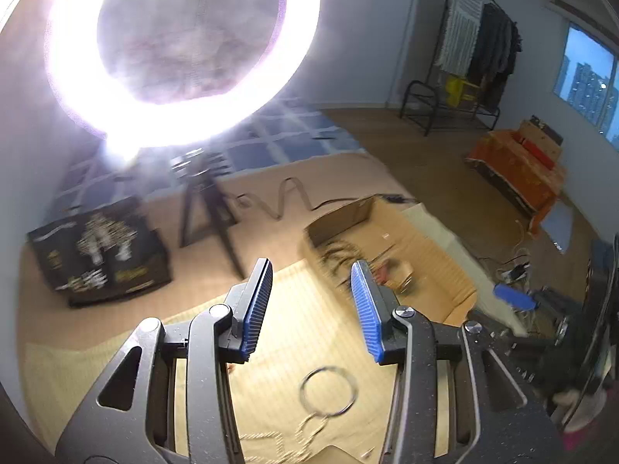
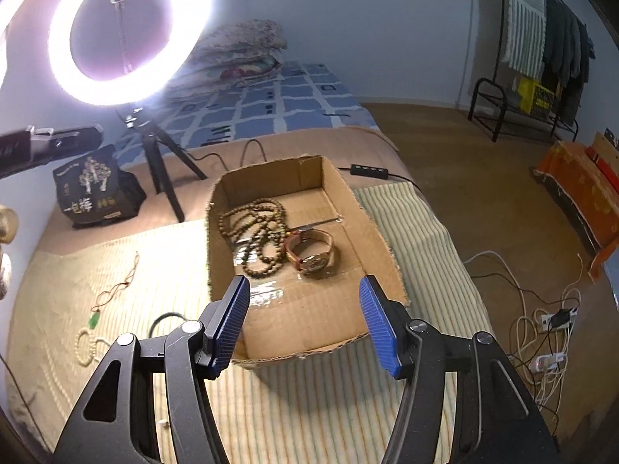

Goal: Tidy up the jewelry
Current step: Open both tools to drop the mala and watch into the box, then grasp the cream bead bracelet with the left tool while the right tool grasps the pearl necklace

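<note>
Only my right-hand view shows the open brown cardboard box [image 2: 348,208] sharply, with dark wooden bead strands [image 2: 255,228] and a tan-strapped wristwatch [image 2: 313,251] inside. My left fingers [image 1: 267,294] stand spread, empty, above a thin metal ring on a chain [image 1: 329,390], its chain cut off below. My right fingers [image 2: 377,321] are spread, empty, over the box's near edge.

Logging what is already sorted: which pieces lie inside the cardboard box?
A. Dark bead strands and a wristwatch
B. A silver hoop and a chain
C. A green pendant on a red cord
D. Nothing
A: the cardboard box holds dark bead strands and a wristwatch.
</note>
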